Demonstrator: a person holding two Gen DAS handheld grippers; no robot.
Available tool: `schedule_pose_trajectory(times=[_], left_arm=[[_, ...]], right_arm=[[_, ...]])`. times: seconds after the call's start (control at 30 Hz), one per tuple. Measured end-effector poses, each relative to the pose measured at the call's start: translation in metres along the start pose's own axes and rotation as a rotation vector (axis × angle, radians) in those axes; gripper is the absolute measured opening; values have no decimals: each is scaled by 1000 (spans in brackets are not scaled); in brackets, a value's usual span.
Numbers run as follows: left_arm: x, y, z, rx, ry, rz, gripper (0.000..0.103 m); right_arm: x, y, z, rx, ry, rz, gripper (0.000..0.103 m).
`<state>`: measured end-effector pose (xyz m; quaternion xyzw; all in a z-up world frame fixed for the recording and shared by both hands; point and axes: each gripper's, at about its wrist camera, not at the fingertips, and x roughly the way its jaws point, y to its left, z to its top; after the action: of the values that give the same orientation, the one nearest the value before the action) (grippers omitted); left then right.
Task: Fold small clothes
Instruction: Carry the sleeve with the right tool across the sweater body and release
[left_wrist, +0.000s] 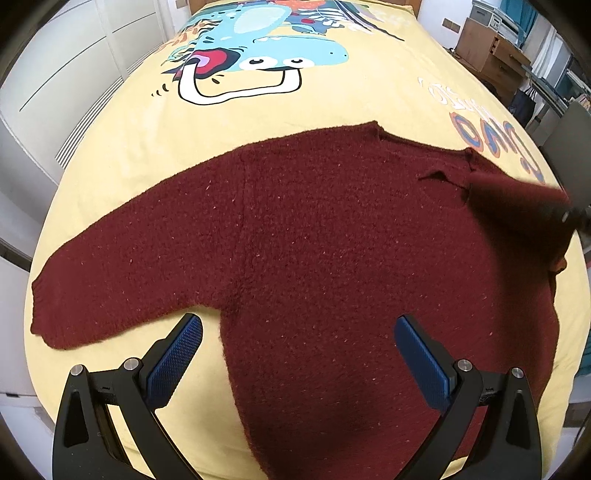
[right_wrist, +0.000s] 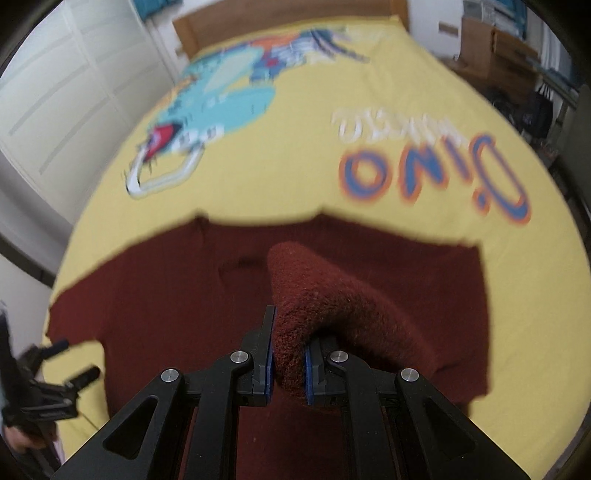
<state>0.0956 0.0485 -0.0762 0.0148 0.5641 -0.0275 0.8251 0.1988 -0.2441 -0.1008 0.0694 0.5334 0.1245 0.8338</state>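
Mostly the risk sits with the sweater (left_wrist: 314, 258), spread flat across the lower half of the left view on the bedsheet (left_wrist: 332, 96): its sleeve (right_wrist: 314, 295) is clenched in the right gripper (right_wrist: 290, 363) at lower centre of the right view, and a loose knit could slip from the pads or drag the body askew, spoiling the fold. Next, the left gripper (left_wrist: 299, 354) hangs released at the bottom, over the hem, pinning nothing. Nothing else lies on the sheet; boxes (left_wrist: 491, 55) sit upper right.
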Motion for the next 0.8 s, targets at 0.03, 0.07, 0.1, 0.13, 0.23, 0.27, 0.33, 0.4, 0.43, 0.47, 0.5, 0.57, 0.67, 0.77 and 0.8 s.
schedule_pose_trajectory(times=[0.03, 0.07, 0.1, 0.13, 0.23, 0.27, 0.33, 0.4, 0.43, 0.47, 0.5, 0.57, 0.67, 0.77, 0.8], left_arm=[[2, 0, -1, 2, 4, 3, 102], [3, 0, -1, 3, 7, 2, 102], [4, 0, -2, 3, 10, -2, 102], [5, 0, -4, 1, 14, -6, 102], [6, 0, -5, -2, 20, -9, 102], [5, 1, -5, -3, 20, -8, 102], [3, 0, -5, -4, 17, -4, 102], [1, -1, -4, 1, 13, 1, 102], [-1, -2, -3, 5, 10, 5, 102], [-2, -3, -2, 8, 8, 7, 102], [-3, -4, -1, 10, 7, 9, 102], [-7, -6, 0, 16, -1, 12, 102], [-10, -12, 2, 27, -8, 11, 102], [-11, -19, 3, 47, -9, 12, 102], [-11, -22, 2, 54, -10, 10, 102]], right_arm=[[12, 4, -7, 0, 33, -3, 12], [22, 7, -16, 1, 64, 0, 12], [28, 7, -25, 1, 89, 1, 12], [36, 9, -32, 0, 115, -1, 13], [56, 8, -49, 18, 175, -9, 15], [61, 7, -54, 23, 190, -16, 16], [68, 6, -60, 24, 214, -26, 18], [72, 6, -65, 19, 232, -37, 27], [72, 7, -66, 15, 232, -39, 35], [71, 8, -66, 9, 229, -43, 43], [69, 8, -66, 5, 223, -50, 66], [65, 9, -64, 2, 221, -52, 80], [58, 6, -63, -23, 228, -79, 81], [54, -1, -65, -61, 269, -112, 84], [53, -6, -71, -76, 284, -117, 84]])
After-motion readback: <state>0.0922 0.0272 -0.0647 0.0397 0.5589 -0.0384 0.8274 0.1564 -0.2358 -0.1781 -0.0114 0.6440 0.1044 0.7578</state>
